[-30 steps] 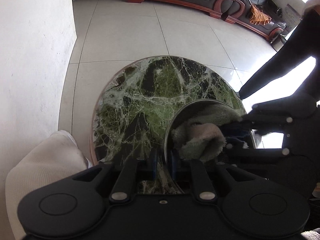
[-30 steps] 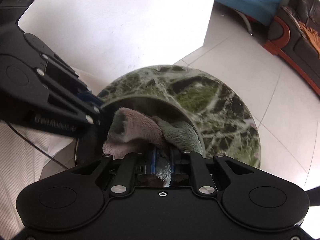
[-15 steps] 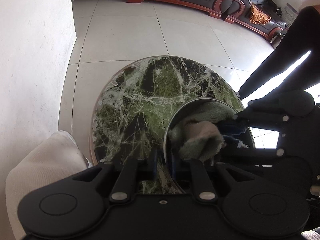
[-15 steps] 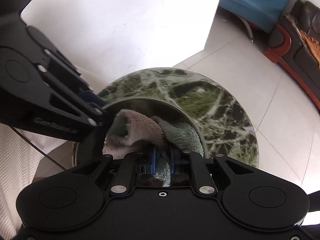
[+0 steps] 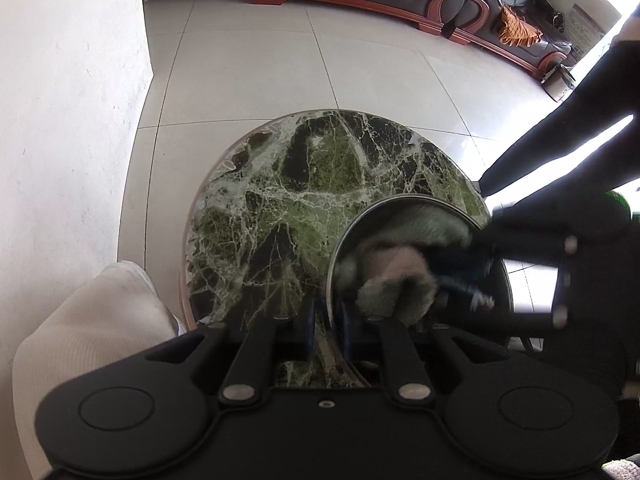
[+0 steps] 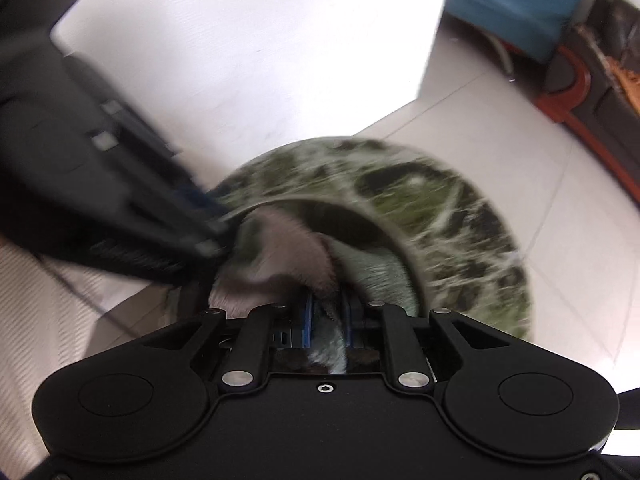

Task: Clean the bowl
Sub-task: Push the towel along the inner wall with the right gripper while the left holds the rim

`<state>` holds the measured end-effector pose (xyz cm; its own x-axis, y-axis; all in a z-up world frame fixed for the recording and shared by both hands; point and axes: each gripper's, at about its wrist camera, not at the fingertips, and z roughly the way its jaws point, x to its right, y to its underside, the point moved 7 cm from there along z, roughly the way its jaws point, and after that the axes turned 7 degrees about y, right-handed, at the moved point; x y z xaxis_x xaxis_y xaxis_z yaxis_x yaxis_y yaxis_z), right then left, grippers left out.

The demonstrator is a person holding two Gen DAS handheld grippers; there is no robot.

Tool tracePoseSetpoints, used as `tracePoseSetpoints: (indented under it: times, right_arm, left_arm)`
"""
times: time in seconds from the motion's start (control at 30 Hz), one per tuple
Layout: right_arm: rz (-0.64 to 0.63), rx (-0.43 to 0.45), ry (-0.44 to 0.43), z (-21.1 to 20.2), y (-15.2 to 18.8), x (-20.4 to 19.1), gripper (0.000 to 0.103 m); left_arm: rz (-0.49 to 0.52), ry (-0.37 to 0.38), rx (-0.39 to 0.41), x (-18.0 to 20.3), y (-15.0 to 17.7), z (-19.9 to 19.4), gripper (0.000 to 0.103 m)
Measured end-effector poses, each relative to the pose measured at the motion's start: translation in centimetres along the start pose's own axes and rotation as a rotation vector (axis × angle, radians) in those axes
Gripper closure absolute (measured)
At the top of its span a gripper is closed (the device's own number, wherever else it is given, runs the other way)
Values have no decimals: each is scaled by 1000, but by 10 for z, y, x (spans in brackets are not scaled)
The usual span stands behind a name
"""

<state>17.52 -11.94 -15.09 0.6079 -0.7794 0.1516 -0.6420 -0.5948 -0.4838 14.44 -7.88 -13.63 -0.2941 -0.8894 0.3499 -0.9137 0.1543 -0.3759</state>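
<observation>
Currently we find the round shiny metal bowl [image 5: 420, 280] sitting at the near right edge of the round green-veined marble table [image 5: 304, 200], part of it seeming to overhang that edge, tho fisheye distortion makes this hard to confirm. L gripper [image 5: 326, 320] has its jaws closed on the bowl's near rim, one blue pad outside the wall, one inside. R gripper [image 6: 328, 320] has its jaws clamped on a fluffy grey-and-pink cloth [image 6: 280, 252], which is bunched down inside the bowl against its inner wall. Our reading: wiping step is underway; R wrist view is heavily blurred, so exact contact pts of cloth on metal can't be confirmed.

Risks noted:
- Bowl is close to the table edge w/ only a rim pinch restraining it. A hard sideways scrub could lever it out of the L pads or push it off the edge.
- Thin smooth rim offers little purchase; we judge slip likely if wiping force rises.
- Cloth is held by a small fold only; dragging against the wall could pull it free of the R pads.
- R gripper works close to L gripper inside a tight space; collision between the two is possible.

White ribbed fabric [image 5: 80, 340] lies beside the table's near left edge, not involved.
</observation>
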Motion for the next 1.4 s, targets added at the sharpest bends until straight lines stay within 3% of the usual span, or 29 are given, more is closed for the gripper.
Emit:
tracePoseSetpoints:
  times: [0.3,0.5,0.63,0.83,1.1,1.4]
  right_arm:
    - [17,-42,-75,-10,20,-19,89]
    - [1,-12,-10,0,4,-4,91]
    - [12,-31,-11,-2,12,-1,91]
    - [36,-56,-95,-9,19,-18,89]
    - [27,-31,-28,3,4,1,91]
    - [21,-54,-90,-6,15,-18,89]
  left_arm:
    - [2,0,-5,0,0,2,91]
    - [2,1,-7,0,0,2,91]
    - [0,4,-6,0,-1,2,91]
    - [6,6,-8,1,0,2,91]
    - [3,3,-7,0,-1,2,91]
    - [9,6,-10,1,-1,3,91]
